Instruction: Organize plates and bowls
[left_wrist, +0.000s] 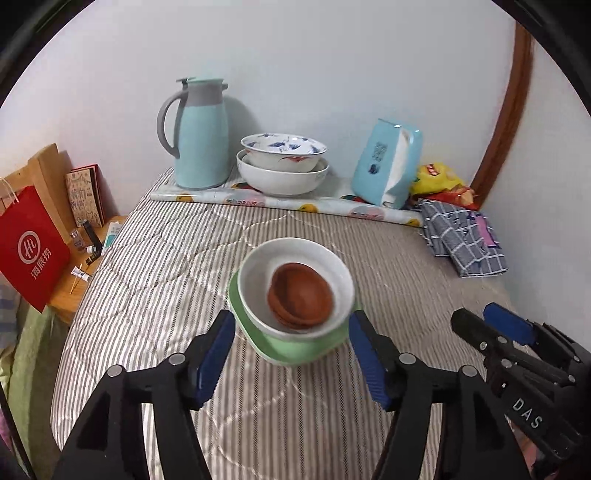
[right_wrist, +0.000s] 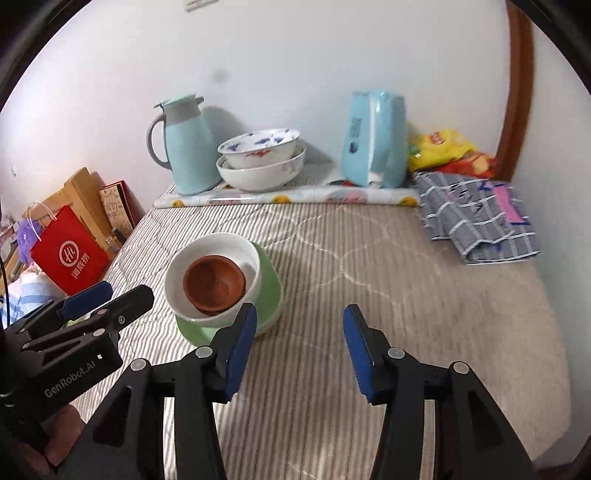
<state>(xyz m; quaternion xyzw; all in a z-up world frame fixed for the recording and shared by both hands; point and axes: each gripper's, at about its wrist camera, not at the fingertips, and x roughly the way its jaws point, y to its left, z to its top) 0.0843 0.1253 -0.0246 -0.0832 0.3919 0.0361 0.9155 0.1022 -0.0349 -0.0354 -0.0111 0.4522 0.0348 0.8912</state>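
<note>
- At the far left we see a red paper bag leaning beside a wooden side shelf, with a small book standing behind it.
- Against the wall stands a pale blue jug on a rolled patterned sheet.
- Just right of the jug, a blue-patterned bowl is nested inside a larger white bowl.
- In the middle of the striped bed cover sits our stack: a brown dish inside a white bowl, which rests on a green plate.
- Our left gripper hangs above the near side of that stack, its blue pads spread apart and touching nothing.
- Our right gripper hovers just right of the stack, its jaws also spread with only the bed cover showing between them.
- Further right by the wall stand a blue tissue pack and a yellow snack bag.
- A folded checked cloth lies at the far right.
</note>
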